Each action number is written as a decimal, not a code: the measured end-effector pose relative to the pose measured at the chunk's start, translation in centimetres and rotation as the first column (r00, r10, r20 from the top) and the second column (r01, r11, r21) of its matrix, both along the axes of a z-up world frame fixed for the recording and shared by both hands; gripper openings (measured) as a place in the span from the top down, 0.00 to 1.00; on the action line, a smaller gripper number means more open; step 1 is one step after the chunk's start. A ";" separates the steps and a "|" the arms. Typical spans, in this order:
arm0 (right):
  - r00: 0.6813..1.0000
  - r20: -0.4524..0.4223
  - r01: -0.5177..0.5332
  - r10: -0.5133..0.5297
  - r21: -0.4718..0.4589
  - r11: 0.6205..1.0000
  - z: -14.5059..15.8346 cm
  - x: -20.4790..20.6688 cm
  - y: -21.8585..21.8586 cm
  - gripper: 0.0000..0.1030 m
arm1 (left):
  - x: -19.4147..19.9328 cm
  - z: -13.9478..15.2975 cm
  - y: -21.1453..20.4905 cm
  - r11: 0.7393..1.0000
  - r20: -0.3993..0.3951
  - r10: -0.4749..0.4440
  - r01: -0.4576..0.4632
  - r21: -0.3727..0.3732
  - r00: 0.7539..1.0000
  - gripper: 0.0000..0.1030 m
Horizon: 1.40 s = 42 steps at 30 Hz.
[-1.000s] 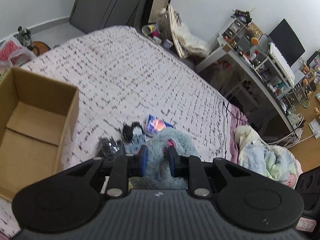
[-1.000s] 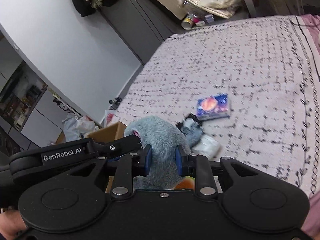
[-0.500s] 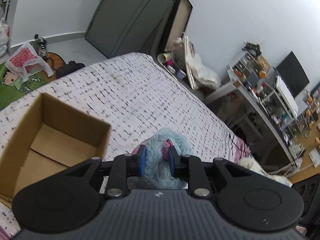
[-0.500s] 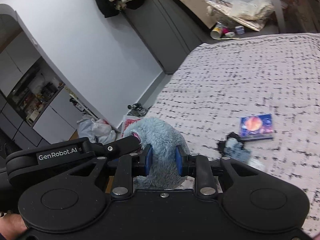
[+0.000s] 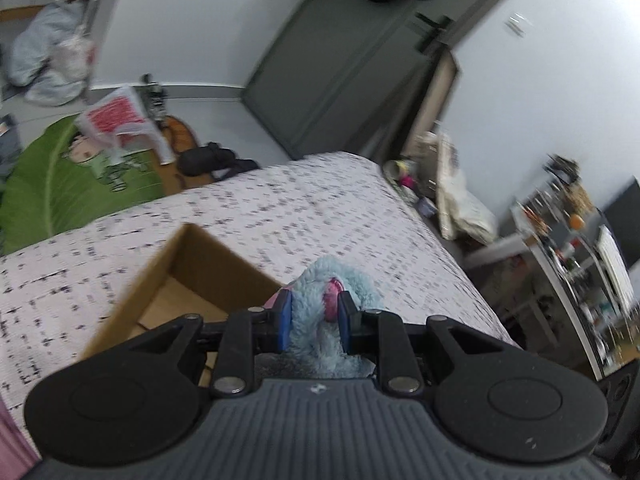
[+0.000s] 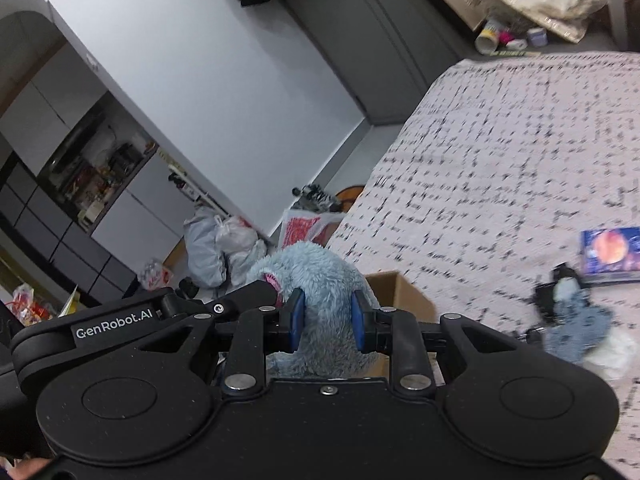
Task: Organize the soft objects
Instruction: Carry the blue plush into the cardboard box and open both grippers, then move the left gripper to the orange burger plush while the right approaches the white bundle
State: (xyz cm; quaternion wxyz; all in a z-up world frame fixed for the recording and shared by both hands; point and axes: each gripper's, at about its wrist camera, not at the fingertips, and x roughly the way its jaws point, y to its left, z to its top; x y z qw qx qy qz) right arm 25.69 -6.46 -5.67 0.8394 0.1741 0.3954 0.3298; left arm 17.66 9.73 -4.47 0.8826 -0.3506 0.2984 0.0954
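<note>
Left wrist view: the left gripper point(image 5: 313, 322) squeezes the fluffy light-blue stuffed toy point(image 5: 347, 280); its lower part is hidden. The toy hangs beside the open brown cardboard box point(image 5: 188, 276).

Right wrist view: the right gripper point(image 6: 326, 326) squeezes the same toy point(image 6: 316, 268), which hides most of the box point(image 6: 394, 286).

- Your left gripper point(image 5: 314, 322) pinches the fluffy light-blue plush toy point(image 5: 340, 292).
- The open brown cardboard box point(image 5: 192, 280) stands just beside it on the white black-speckled bedspread point(image 5: 300, 208).
</note>
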 end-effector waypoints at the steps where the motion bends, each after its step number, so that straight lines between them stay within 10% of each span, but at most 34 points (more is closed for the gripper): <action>1: 1.000 -0.004 -0.005 0.005 -0.005 1.000 -0.3 0.1 0.5 0.76 | 0.1 -0.3 0.4 1.000 -0.010 0.019 -0.019 -0.004 1.000 0.79; 19: 0.995 -0.076 -0.067 0.058 -0.121 0.990 -4.0 0.7 6.5 0.68 | 0.5 -4.7 5.0 0.976 -0.159 0.200 -0.211 -0.057 0.967 0.79; 29: 0.997 -0.071 -0.039 0.035 -0.054 0.998 -1.3 -0.3 2.2 0.29 | 0.5 -3.1 3.7 0.975 -0.140 0.212 -0.218 -0.036 0.967 0.66; 42: 0.999 0.027 0.043 -0.040 -0.112 0.993 3.4 -2.4 -6.0 0.08 | 0.2 -0.9 -0.9 0.981 -0.160 0.187 -0.177 0.072 0.969 0.40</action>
